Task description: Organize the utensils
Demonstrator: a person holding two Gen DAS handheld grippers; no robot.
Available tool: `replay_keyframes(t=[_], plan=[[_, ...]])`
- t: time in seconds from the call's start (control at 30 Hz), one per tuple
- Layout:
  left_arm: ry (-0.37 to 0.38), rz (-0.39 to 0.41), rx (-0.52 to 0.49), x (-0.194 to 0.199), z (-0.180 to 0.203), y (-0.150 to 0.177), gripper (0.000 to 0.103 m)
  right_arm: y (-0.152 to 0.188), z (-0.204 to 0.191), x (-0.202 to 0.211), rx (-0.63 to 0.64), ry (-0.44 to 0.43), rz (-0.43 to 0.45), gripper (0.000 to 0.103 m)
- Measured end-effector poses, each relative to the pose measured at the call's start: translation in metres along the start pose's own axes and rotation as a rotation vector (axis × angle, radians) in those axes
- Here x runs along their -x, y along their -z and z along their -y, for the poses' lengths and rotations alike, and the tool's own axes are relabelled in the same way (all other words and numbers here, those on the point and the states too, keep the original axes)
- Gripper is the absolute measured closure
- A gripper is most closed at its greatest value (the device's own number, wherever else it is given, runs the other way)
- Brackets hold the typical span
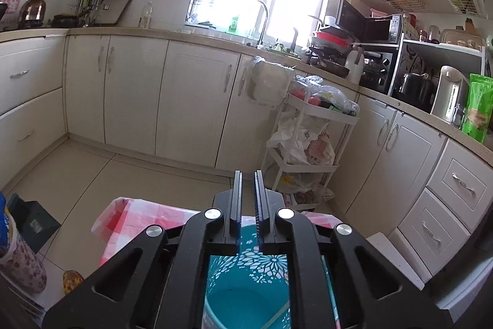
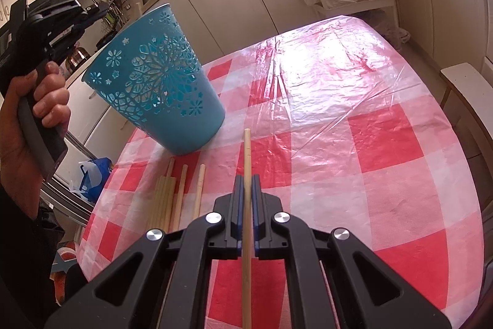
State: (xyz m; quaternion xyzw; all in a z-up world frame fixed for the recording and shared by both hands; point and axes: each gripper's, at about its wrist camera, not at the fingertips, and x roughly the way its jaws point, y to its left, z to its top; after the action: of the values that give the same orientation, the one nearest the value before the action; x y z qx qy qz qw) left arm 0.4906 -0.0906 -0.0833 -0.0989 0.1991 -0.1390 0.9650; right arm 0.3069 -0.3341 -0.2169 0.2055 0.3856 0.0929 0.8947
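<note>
Judging from the table, you have most of the job ahead: one chopstick [image 2: 246, 174] is clamped between the fingers of your right gripper [image 2: 246, 184] at lower centre, while a loose bundle of chopsticks [image 2: 172, 199] lies on the checked cloth [image 2: 354, 113] just left of it. Your left gripper [image 1: 247, 184] hangs over the blue cup's [image 2: 160, 76] mouth, fingers slightly apart and empty. That cup stands left of centre, plastic with cut-out flower patterns; whether anything sits inside, I cannot tell.
</note>
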Motion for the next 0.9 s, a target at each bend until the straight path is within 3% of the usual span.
replay_keyframes(t=[0.03, 0.1, 0.17, 0.37, 0.53, 0.73, 0.9], plan=[[-0.007, -0.006, 0.006, 0.005, -0.004, 0.002, 0.087, 0.0, -0.001, 0.002, -0.002, -0.006, 0.004, 0.097], [-0.027, -0.008, 0.006, 0.02, -0.014, 0.008, 0.066, -0.003, -0.004, 0.01, -0.013, -0.036, 0.024, 0.097], [-0.059, -0.007, 0.007, 0.035, -0.025, 0.015, 0.054, -0.011, -0.014, 0.026, -0.004, -0.076, 0.077, 0.097], [-0.122, -0.039, 0.014, 0.069, -0.058, 0.052, 0.052, -0.069, -0.061, 0.073, 0.003, -0.264, 0.262, 0.097], [-0.141, -0.07, 0.067, 0.081, -0.08, 0.077, 0.05, -0.134, -0.113, 0.076, 0.035, -0.38, 0.424, 0.097], [-0.156, -0.078, 0.137, 0.089, -0.107, 0.097, 0.05, -0.182, -0.142, 0.035, 0.041, -0.32, 0.539, 0.097], [-0.158, -0.091, 0.169, 0.087, -0.123, 0.109, 0.049, -0.192, -0.141, -0.009, 0.016, -0.237, 0.497, 0.097]])
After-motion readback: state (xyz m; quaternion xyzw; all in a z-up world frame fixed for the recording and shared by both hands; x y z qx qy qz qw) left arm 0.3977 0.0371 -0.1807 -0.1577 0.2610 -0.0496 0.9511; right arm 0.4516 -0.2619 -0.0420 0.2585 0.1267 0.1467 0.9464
